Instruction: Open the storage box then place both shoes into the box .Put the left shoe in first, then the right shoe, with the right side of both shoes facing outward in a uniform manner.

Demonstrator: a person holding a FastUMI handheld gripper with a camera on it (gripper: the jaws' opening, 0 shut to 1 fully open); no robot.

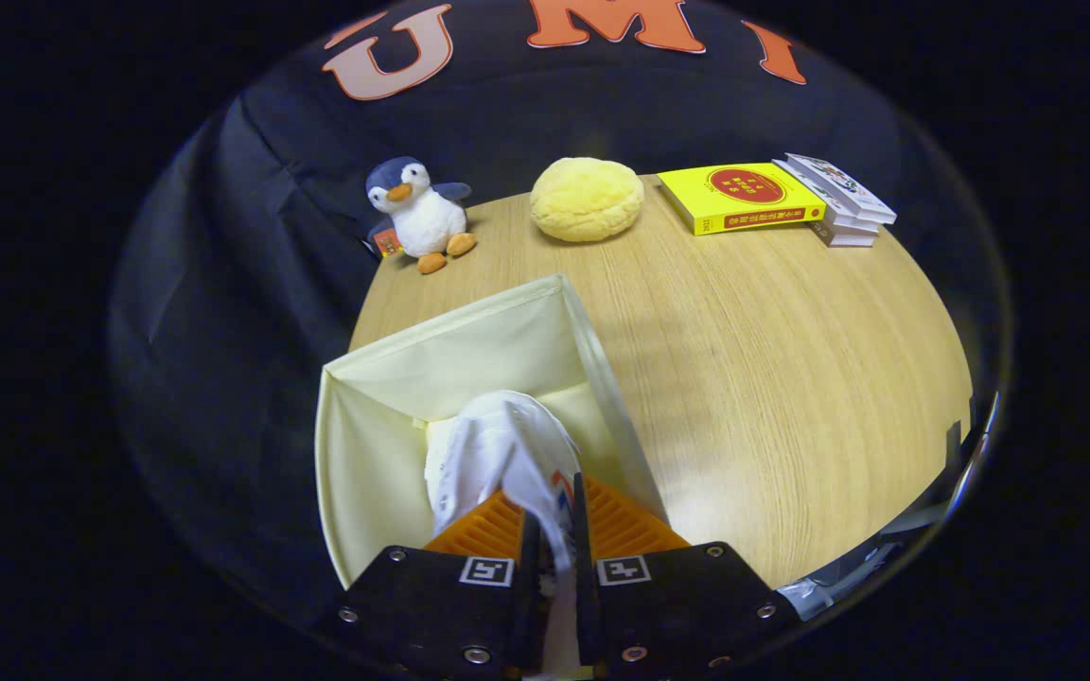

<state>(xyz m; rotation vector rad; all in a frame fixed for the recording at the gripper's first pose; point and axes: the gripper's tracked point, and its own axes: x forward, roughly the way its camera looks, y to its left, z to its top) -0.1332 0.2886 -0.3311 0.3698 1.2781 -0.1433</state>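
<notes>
gripper view: fingers (554, 530) clamped on white shoe (498, 454) | shoe's long axis runs straight ahead, far end pointing into open box (384, 378) | box at table's (772, 378) left edge | penguin (417, 213), cushion (588, 197), books (772, 199) along far edge

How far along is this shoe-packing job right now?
The cream storage box already stands open on the table. In hand: the gripper has its jaws shut on a white shoe, holding it over the box's inside. I can't tell which shoe this is, or whether another one already lies beneath it. Letting go of this shoe is left.
</notes>
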